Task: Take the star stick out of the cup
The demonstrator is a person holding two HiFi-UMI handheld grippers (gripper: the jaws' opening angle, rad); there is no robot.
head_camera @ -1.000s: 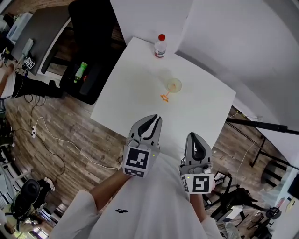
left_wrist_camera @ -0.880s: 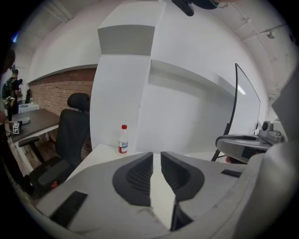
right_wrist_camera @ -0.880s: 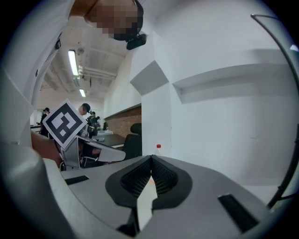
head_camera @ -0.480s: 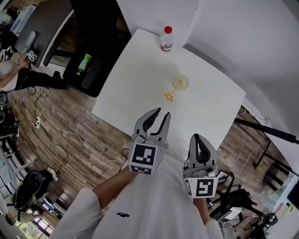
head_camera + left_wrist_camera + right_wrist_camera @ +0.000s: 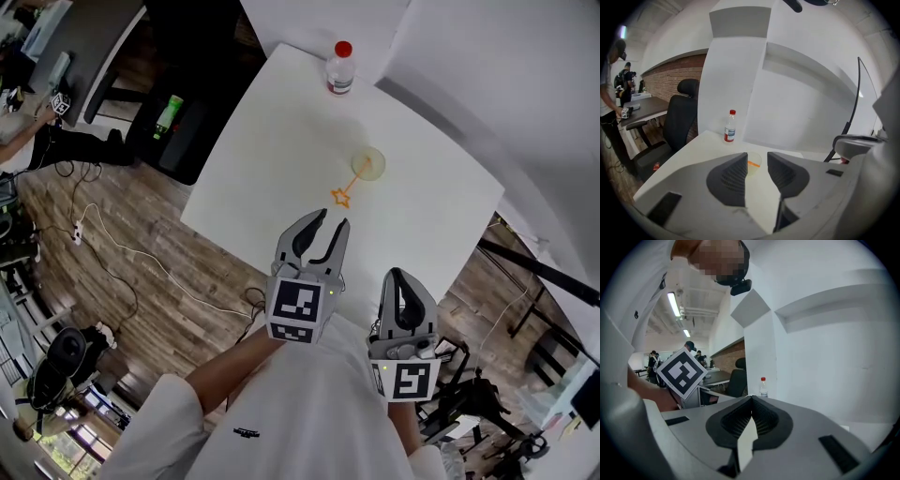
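A clear plastic cup [image 5: 367, 163] stands on the white table [image 5: 281, 141]. An orange star stick [image 5: 348, 187] leans out of it, its star end lying on the table. My left gripper [image 5: 328, 222] hovers over the table's near edge, short of the star; its jaws have just been opening and stand open with nothing between them. In the left gripper view the cup [image 5: 754, 161] and the stick [image 5: 753, 163] show through the gap of the gripper [image 5: 756, 161]. My right gripper [image 5: 402, 277] hangs at the near edge, shut and empty, its tips meeting in the right gripper view [image 5: 751, 399].
A small bottle with a red cap [image 5: 340, 67] stands at the table's far corner. A black office chair [image 5: 679, 117] and a dark desk [image 5: 94, 56] are left of the table. Cables [image 5: 103, 262] run across the wooden floor. A black stand [image 5: 534, 272] is at right.
The left gripper's jaws have spread from nearly closed to wide open, and it has moved forward toward the star. The right gripper has shifted slightly.
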